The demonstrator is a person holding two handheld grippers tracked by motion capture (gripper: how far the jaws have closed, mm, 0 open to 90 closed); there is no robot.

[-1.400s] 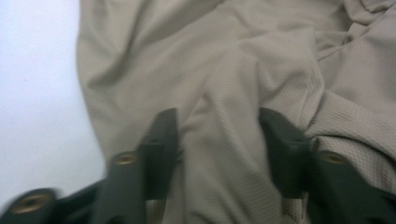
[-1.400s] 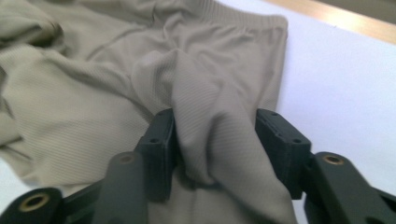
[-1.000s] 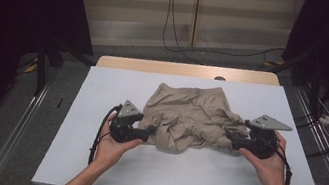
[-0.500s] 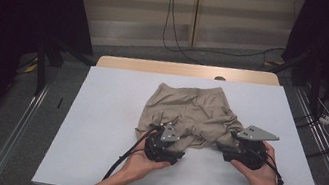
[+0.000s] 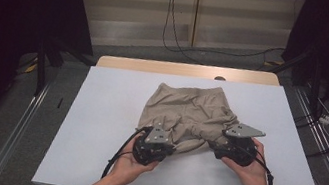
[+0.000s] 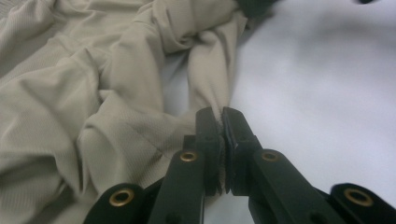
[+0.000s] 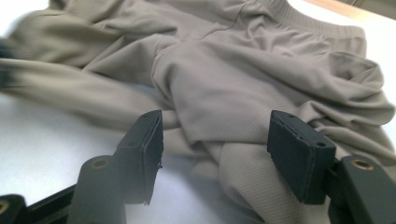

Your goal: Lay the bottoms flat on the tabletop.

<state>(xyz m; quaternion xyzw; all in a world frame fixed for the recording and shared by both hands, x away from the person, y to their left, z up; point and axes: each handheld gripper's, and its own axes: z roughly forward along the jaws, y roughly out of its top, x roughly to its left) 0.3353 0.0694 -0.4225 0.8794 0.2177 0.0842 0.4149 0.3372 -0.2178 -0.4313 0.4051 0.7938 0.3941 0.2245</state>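
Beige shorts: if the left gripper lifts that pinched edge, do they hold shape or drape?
Likely drape: the beige shorts lie in soft, bunched folds. Probably light, since the thin knit bunches between the left gripper's shut jaws. The right gripper is open, so that side would probably sag.

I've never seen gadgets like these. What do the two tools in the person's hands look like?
Each hand holds a chunky black tool. The left claw has two slim black jaws with brass-coloured rivets at the joints. The right claw has thick, blocky black pads. Both carry a grey three-cornered plate on top, and black cables trail back towards the person. The forearms are bare, with no sleeves in sight.
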